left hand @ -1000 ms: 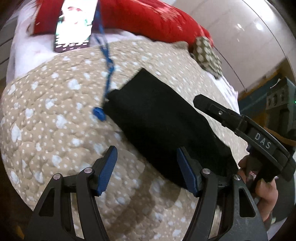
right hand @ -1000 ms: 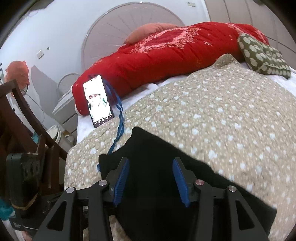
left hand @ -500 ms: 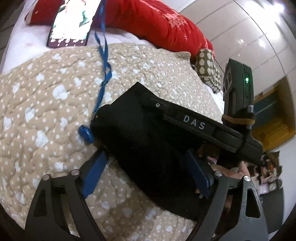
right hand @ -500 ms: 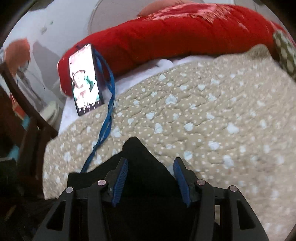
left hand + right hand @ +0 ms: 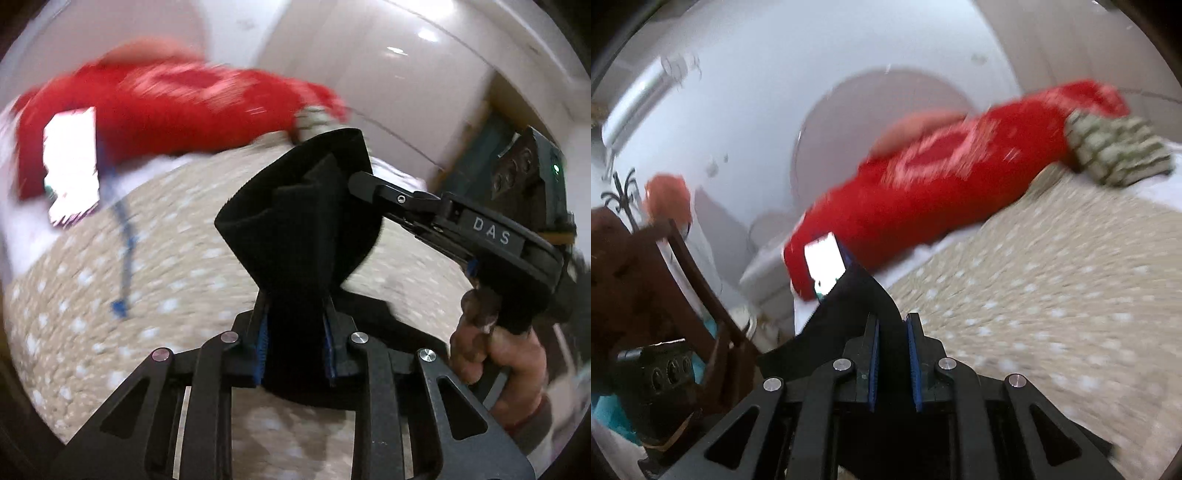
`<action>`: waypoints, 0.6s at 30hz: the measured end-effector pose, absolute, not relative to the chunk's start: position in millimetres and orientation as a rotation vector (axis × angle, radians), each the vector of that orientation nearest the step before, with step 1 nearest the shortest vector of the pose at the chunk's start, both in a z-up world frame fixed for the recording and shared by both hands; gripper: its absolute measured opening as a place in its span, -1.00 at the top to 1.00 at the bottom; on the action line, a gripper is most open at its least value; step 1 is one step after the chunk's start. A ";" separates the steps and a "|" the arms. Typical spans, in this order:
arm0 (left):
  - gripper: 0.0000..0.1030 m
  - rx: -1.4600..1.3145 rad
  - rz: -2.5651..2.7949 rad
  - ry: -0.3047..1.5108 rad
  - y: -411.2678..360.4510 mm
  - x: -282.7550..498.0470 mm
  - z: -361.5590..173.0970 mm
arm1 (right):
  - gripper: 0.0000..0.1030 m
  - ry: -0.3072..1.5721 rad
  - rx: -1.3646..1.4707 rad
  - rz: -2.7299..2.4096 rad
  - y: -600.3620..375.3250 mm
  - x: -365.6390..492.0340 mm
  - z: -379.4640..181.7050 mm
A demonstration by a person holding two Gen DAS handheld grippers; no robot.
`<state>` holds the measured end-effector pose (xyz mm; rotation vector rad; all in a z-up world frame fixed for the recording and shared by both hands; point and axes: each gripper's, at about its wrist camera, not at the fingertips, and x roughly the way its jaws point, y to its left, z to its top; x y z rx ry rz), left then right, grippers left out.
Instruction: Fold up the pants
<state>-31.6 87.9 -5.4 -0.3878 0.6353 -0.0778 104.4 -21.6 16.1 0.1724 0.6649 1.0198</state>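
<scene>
The black pants (image 5: pixel 306 221) hang bunched above the beige dotted bedspread (image 5: pixel 177 258), lifted clear of it where I see them. My left gripper (image 5: pixel 295 314) is closing, its blue pads pressing a gathered fold of the fabric. The right gripper (image 5: pixel 358 181) comes in from the right of the left wrist view, held by a hand (image 5: pixel 498 350), its tip buried in the cloth's upper edge. In the right wrist view my right gripper (image 5: pixel 892 332) is also closing, with a strip of the pants (image 5: pixel 857 299) pinched between its pads and rising out to the left.
A red quilt (image 5: pixel 942 192) lies across the far side of the bed. A lit phone (image 5: pixel 825 264) on a blue lanyard (image 5: pixel 125 240) leans against it. A green patterned cushion (image 5: pixel 1115 155) sits far right. A dark wooden chair (image 5: pixel 683 266) stands left of the bed.
Both grippers stood open over the pants lying flat on the bed. Now both have closed on the fabric and lifted it, and the views have swung upward with motion blur.
</scene>
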 end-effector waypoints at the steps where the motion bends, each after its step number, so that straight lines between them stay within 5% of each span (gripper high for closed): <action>1: 0.56 -0.340 -0.117 0.632 70.8 -33.4 -0.7 | 0.74 0.642 0.201 0.990 -48.8 97.2 22.1; 11: 0.56 -0.031 -0.329 0.823 -59.0 -12.0 -56.8 | 0.74 0.780 0.425 0.525 -213.1 65.2 -64.2; 14: 0.52 0.064 -0.331 0.819 -66.6 -17.6 -50.7 | 0.56 0.804 0.463 0.396 -245.6 52.5 -76.6; 16: 0.23 0.038 -0.376 0.818 -56.9 -22.9 -37.6 | 0.18 0.776 0.521 0.379 -265.2 41.7 -71.5; 18: -0.06 -0.029 -0.446 0.788 -38.5 -30.7 -19.5 | 0.11 0.755 0.588 0.391 -275.7 32.7 -65.5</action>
